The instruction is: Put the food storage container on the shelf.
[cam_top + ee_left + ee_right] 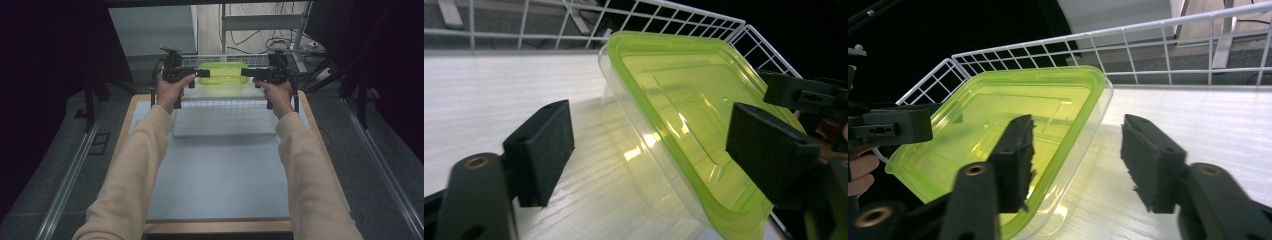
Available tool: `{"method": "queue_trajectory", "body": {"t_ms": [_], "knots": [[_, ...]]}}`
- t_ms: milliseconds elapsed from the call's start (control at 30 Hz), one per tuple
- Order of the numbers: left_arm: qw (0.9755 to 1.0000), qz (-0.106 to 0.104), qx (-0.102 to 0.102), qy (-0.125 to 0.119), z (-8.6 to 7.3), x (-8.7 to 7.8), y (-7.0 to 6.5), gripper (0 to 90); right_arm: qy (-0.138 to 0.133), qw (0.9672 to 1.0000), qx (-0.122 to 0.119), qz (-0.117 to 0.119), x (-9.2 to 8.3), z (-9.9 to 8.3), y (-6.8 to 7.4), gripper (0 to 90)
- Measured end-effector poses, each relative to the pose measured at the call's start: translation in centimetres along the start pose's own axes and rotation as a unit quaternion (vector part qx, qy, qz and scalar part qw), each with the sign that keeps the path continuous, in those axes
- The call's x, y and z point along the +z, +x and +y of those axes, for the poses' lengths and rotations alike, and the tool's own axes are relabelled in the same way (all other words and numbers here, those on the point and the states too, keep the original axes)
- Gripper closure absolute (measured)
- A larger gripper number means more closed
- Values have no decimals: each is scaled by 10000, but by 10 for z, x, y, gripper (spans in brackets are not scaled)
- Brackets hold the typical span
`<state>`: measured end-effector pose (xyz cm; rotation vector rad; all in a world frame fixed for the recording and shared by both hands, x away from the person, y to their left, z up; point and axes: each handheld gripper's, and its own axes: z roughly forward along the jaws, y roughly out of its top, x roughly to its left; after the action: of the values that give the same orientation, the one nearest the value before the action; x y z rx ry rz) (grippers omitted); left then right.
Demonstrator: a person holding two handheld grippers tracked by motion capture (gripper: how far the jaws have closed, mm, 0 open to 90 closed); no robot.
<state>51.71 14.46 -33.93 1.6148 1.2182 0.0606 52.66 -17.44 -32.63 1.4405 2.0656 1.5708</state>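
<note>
- My work here is setting the clear plastic food container with the translucent lime-green lid (223,75) down on the upper shelf of the white wire rack (225,103) at the far end of the table, and I judge that step all but finished.
- The container sits on the shelf's pale wood-grain board (499,100), inside the wire rail, lid on and closed as far as I can see; in the high view it lies squarely between my two tongs.
- My left gripper (201,73) stands with its jaws apart. In the left gripper view the container's edge lies between the two black pads, but neither pad presses on it, so I count it let go on that side.
- My right gripper (245,72) is spread wide as well. In the right gripper view one pad lies over the lid's edge and the other stands off over the bare board; I see no squeeze on the plastic.
- Done, as I read it: the box is carried to the shelf, lowered and released by both hands.
- Left, as I judge it: draw both tongs outward and back, clear of the rim and the wire rail, without nudging the light box out of place.
- The grey mat (220,175) nearer me holds nothing further to fetch that I can make out.
</note>
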Motion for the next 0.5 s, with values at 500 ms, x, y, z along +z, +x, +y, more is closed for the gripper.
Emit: {"method": "queue_trajectory", "body": {"t_ms": [500], "knots": [[9985,-9,382,-395,-12,-56,-20,137,-335,9976,-422,435,-47,-4,9,367]]}}
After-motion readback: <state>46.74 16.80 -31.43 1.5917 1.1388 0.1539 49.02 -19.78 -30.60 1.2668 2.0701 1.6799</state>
